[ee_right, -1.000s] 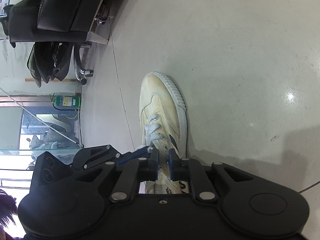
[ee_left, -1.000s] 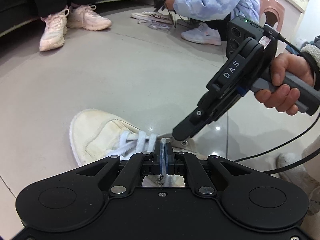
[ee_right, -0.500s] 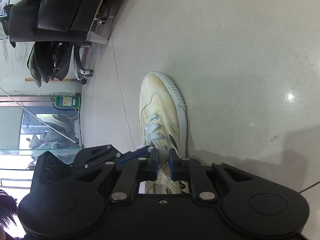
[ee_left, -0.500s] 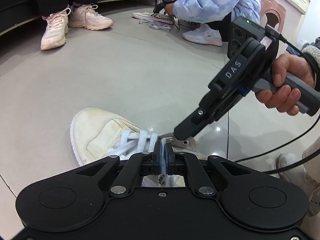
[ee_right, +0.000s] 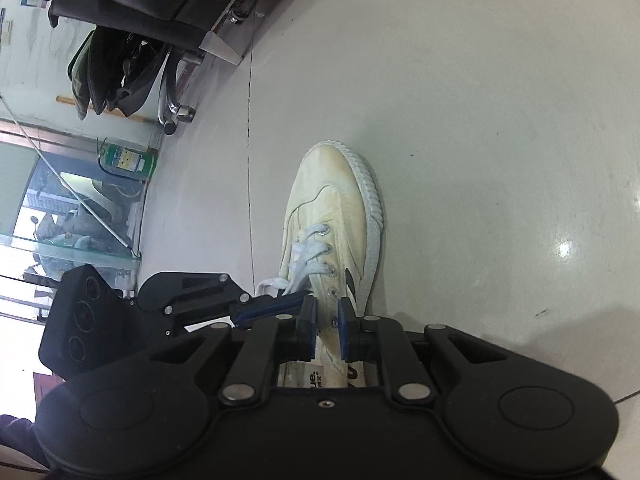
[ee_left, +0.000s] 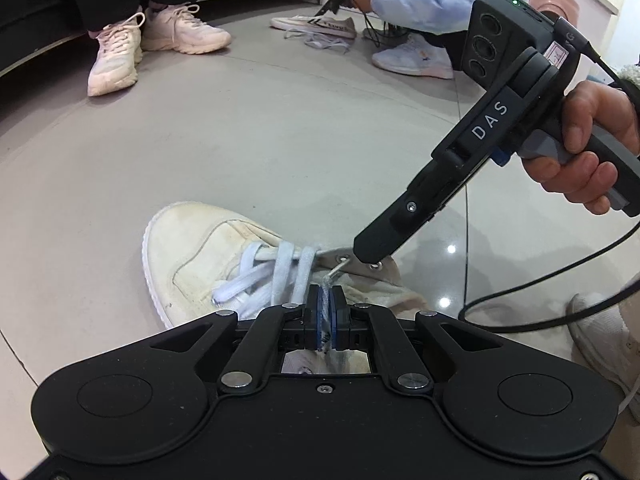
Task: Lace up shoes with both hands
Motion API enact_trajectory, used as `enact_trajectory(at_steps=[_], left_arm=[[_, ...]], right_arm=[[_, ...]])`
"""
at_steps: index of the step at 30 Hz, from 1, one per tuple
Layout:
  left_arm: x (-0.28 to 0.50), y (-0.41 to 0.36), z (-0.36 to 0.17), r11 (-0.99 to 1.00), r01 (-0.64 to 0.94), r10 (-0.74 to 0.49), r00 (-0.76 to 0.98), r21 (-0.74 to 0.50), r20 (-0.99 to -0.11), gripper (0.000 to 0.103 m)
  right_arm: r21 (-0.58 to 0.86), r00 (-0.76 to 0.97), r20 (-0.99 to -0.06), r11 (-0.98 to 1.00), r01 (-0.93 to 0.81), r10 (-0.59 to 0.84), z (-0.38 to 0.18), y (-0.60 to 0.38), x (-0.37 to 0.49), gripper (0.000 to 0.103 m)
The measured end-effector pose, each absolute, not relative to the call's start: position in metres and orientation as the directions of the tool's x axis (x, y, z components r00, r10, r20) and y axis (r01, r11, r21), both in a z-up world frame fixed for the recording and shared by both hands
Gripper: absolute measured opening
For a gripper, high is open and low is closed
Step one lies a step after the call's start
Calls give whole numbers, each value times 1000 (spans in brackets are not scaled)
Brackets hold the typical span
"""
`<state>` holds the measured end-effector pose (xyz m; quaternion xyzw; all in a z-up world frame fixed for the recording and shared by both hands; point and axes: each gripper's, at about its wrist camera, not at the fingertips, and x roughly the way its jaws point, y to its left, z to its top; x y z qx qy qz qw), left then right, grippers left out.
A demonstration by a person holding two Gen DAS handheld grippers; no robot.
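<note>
Clearly "DAS" on right claw [ee_left: 370, 254] housing

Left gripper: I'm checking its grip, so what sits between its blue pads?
In the left wrist view, the white shoelace end is pinched between the left gripper pads.

The floor [ee_left: 248, 152] is smooth pale grey tile with thin joint lines and glossy light spots, and a worn cream canvas shoe [ee_left: 208, 256] with white laces lies on it directly ahead of and under the left tool [ee_left: 327, 300], toe pointing away. Farther ahead of that tool, well apart from the shoe, a flat sneaker [ee_left: 316, 26] lies beside a loose tangle of white lace [ee_left: 320, 42]. A black cable [ee_left: 548, 312] trails over the floor to the tool's right, and ahead-left of the right tool [ee_right: 325, 322] stands a black chair [ee_right: 132, 12].
</note>
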<state>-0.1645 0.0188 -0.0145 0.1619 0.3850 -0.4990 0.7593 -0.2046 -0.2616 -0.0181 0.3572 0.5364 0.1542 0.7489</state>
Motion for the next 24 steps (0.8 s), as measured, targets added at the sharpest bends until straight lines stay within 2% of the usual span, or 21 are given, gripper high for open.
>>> enact_trajectory(at_steps=[24], left_arm=[[-165, 22, -11, 415, 892, -655, 157, -178, -739, 3]], right_arm=[[709, 371, -687, 688, 157, 624, -24, -266, -204, 11]])
